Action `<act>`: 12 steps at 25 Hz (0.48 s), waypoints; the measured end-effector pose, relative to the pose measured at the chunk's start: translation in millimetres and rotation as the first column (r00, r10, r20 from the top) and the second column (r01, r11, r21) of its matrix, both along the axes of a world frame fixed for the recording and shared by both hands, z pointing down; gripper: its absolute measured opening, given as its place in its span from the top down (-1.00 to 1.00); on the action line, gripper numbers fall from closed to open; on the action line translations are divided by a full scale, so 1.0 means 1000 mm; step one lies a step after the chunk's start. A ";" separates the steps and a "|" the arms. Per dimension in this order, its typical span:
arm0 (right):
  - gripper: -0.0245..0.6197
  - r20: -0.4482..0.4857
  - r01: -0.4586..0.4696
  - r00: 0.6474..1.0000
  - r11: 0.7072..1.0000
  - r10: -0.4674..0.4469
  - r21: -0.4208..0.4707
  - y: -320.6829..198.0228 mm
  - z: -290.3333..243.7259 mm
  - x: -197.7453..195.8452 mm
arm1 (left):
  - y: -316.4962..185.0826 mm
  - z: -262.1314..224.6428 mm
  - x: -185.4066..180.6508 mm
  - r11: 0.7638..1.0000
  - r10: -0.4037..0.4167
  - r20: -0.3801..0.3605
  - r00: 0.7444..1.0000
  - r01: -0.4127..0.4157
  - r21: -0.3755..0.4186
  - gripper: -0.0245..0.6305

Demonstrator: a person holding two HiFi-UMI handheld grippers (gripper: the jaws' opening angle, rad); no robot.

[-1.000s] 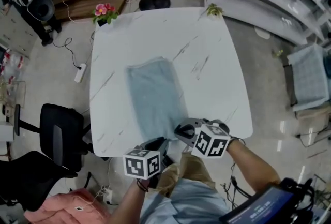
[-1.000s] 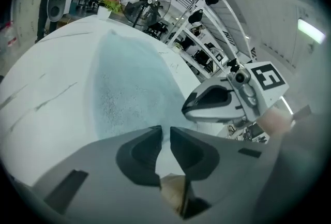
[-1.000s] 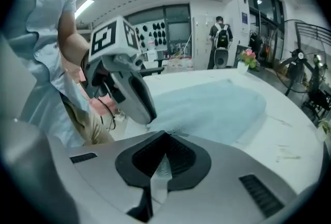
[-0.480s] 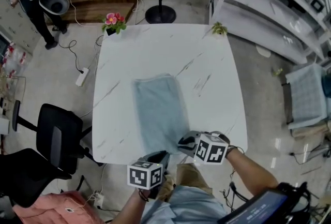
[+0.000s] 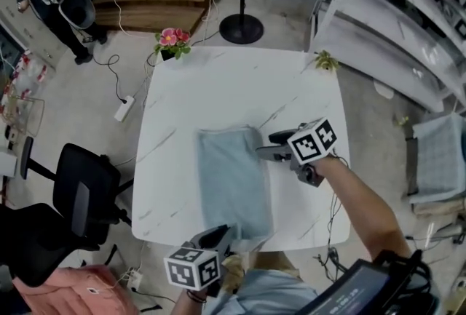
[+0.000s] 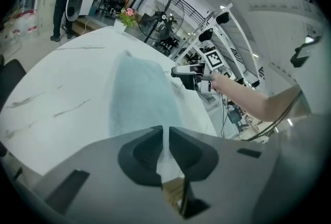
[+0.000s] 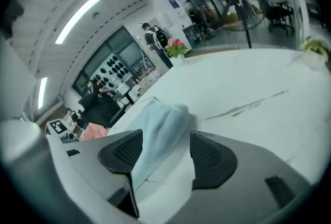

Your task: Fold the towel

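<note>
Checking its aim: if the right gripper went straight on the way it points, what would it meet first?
Probably the towel: its far corner lies just ahead of the right gripper's fingers, which have just been opening and grip nothing.

Left gripper view: the left gripper (image 6: pixel 164 137), its jaws having just closed further, hides the pinched towel (image 6: pixel 139 93) corner.

Head view: that gripper partly covers the towel's near edge. The fan (image 5: pixel 242 28) head is cut off at the top edge, and a chair (image 5: pixel 40 248) at the left.

Right gripper view: background people (image 7: pixel 98 101) are blurred and indistinct.
</note>
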State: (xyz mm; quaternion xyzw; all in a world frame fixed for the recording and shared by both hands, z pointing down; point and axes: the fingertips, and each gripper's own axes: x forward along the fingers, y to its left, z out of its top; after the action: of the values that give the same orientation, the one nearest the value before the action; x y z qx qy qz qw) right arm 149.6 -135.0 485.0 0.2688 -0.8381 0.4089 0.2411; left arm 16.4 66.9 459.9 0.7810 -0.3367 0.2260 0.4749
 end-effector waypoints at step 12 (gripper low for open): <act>0.18 0.269 0.245 0.951 0.897 -0.150 -0.368 -0.049 0.024 -0.063 | -0.051 -0.005 0.005 0.987 -0.158 -0.009 0.987 0.158 0.004 0.80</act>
State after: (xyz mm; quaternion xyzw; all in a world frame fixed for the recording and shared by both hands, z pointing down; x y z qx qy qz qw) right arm 86.3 -184.1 508.7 0.0773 -0.7832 0.5722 0.2306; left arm 21.9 16.0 455.1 0.7540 -0.3959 0.1834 0.4910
